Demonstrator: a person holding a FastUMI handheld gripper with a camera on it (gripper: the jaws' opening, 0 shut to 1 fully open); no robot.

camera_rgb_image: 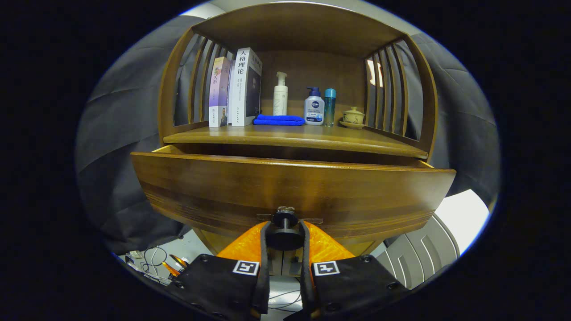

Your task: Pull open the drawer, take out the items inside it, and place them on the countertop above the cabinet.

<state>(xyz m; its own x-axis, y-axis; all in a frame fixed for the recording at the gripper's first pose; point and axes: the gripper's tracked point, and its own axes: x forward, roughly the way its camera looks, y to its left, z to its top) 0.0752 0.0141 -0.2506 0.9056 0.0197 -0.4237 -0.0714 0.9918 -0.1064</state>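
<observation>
The wooden cabinet [296, 26] stands ahead, with slatted sides and an open bay whose floor is the bench [276, 136] above the drawer. Below it the drawer [290, 187] stands partly pulled out, its broad front close to the camera; its inside is hidden behind that front, so what lies in it cannot be told. On the bench, counted from large to small: two upright books [235, 89] at one side, one folded blue cloth [279, 120], three bottles, namely a white pump bottle [280, 94], a squat pump bottle with a blue label [314, 107] and a slim blue bottle [329, 106], then one small lidded teacup on a saucer [353, 117] at the other side. The dark round knob [285, 227] sits low at the middle of the drawer front, and the gripper [285, 238] is closed on it, both fingers pressing its sides. The step in hand looks to be the pull itself. Next, the drawer likely needs drawing further out, straight back, then the knob let go and the gripper lifted over the front to look inside.
</observation>
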